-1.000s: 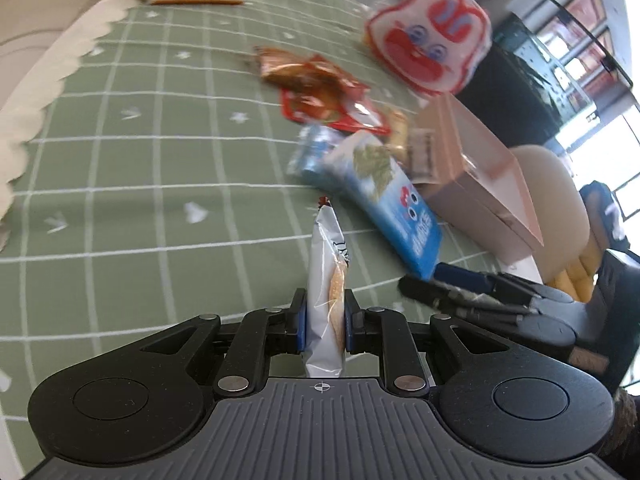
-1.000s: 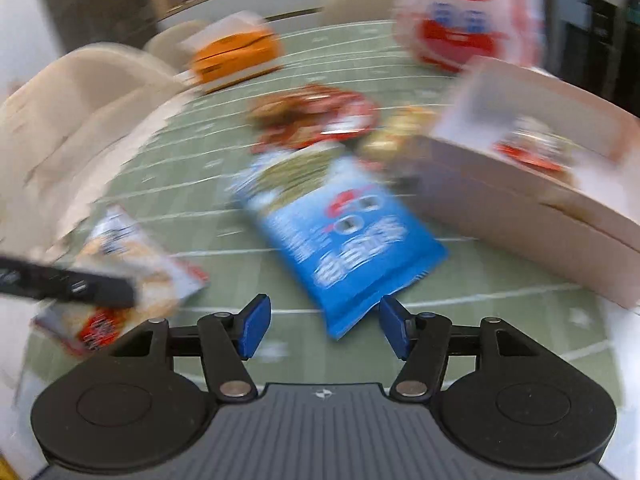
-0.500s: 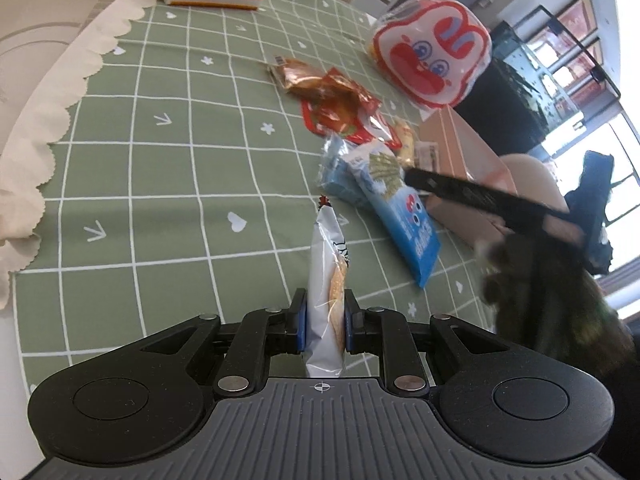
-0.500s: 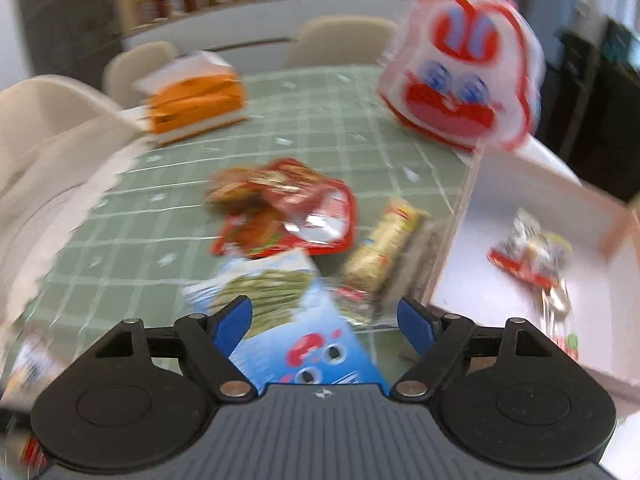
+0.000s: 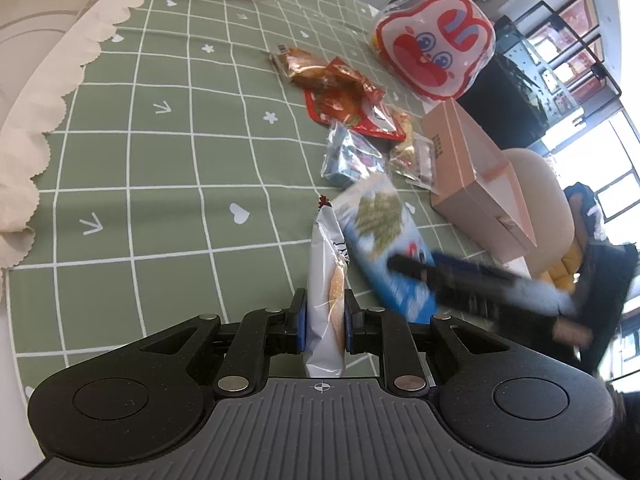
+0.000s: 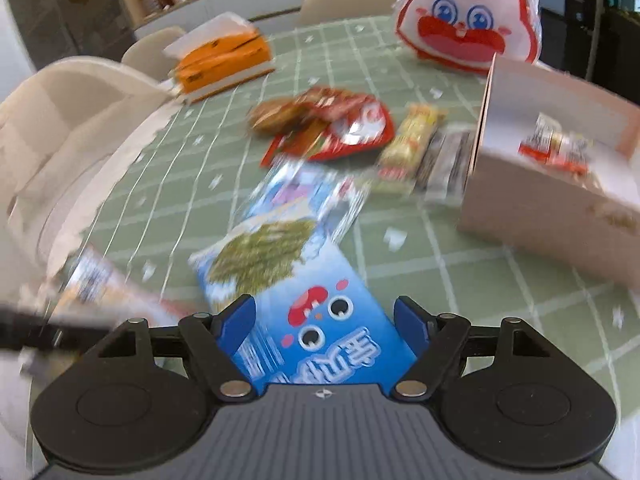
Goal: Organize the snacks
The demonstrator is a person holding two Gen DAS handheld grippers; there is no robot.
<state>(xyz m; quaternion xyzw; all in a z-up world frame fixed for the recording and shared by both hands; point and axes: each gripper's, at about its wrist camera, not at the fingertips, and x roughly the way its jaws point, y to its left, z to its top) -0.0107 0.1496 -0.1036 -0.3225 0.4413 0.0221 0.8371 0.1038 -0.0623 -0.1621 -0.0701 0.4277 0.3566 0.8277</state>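
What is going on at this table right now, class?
A person is sorting snacks with two tools. The left hand-held gripper is shut on a white snack packet. The right hand-held gripper is open, straddling a blue seaweed snack bag that lies on the green checked tablecloth. More snacks lie loose beside a pink box, which already holds at least one wrapped snack.

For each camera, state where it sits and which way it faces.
Left wrist: sits behind the left gripper, facing down across the green tablecloth; its fingers clamp a white snack packet; the blurred right gripper shows.
Right wrist: sits behind the right gripper, open over the blue seaweed snack bag, facing the pink box.
Shared: blue bag, red packets, box, rabbit bag, orange tissue box.
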